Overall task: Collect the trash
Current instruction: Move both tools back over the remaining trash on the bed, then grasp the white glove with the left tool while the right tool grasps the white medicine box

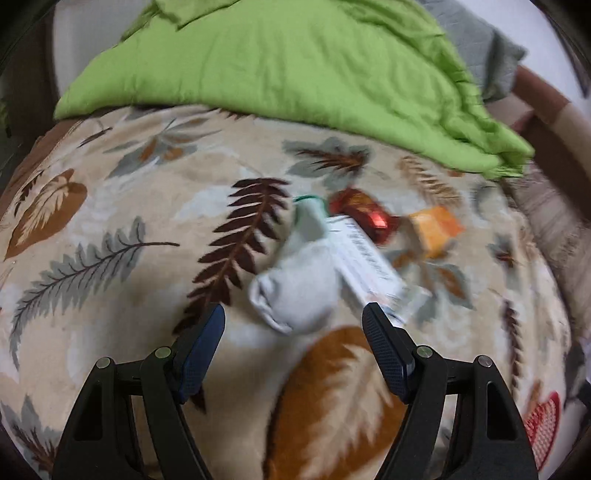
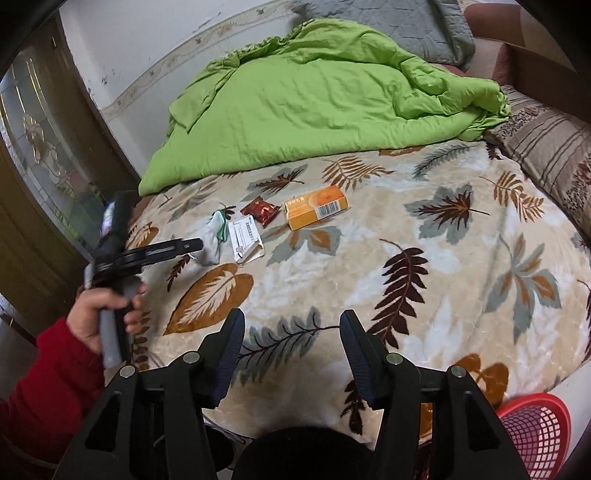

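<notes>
On a leaf-patterned bed blanket [image 2: 424,258] lie a grey sock [image 1: 295,291] [image 2: 212,245], a flat white box [image 1: 369,266] [image 2: 246,236], a red foil wrapper [image 1: 364,214] [image 2: 260,211] and an orange carton [image 1: 434,229] [image 2: 317,206]. My left gripper [image 1: 293,325] hovers open just short of the sock and the white box, nothing between its fingers. In the right wrist view the left gripper [image 2: 192,244] reaches in from the left, held by a hand in a red sleeve. My right gripper [image 2: 291,325] stands open and empty over the blanket, well short of the litter.
A crumpled green duvet [image 2: 314,96] covers the far part of the bed, with a grey quilted pillow [image 2: 417,29] behind and a striped pillow [image 2: 546,147] at the right. A red mesh basket [image 2: 535,432] stands by the bed's near right edge. A wooden door [image 2: 40,177] is at the left.
</notes>
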`<action>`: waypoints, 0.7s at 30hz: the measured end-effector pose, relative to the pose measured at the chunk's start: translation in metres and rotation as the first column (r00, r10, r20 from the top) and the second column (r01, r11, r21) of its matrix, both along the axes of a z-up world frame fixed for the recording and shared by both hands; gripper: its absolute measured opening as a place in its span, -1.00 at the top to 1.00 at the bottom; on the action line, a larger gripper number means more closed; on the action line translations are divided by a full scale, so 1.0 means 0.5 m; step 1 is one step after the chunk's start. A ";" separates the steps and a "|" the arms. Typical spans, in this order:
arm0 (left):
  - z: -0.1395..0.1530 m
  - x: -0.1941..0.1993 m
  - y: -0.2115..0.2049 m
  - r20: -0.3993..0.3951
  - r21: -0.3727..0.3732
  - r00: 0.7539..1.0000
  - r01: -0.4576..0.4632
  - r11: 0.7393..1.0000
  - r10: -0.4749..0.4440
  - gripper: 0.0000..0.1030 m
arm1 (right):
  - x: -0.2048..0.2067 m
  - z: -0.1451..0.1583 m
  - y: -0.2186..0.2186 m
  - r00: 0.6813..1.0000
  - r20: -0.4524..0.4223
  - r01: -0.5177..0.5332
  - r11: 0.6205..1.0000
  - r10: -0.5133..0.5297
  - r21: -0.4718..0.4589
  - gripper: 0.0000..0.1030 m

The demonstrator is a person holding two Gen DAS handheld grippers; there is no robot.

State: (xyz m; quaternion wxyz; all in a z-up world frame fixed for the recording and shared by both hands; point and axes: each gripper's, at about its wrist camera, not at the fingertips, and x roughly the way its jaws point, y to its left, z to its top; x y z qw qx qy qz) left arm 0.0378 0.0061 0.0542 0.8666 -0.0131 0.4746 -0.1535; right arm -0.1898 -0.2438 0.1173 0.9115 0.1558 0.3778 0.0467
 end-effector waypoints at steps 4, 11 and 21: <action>-0.035 0.039 -0.013 0.014 0.030 1.000 -0.025 0.999 0.025 -0.36 | 0.031 -0.004 0.004 1.000 -0.015 -0.021 1.000 0.021 -0.007 -0.13; -0.045 0.019 0.012 0.065 -0.010 0.995 -0.081 0.997 0.082 0.36 | 0.129 -0.019 0.033 0.996 -0.030 -0.080 0.997 0.080 -0.001 -0.21; -0.005 -0.057 0.095 0.162 -0.026 0.957 -0.240 0.970 0.241 0.37 | 0.406 -0.076 0.179 0.952 -0.116 -0.290 0.956 0.284 -0.044 -0.40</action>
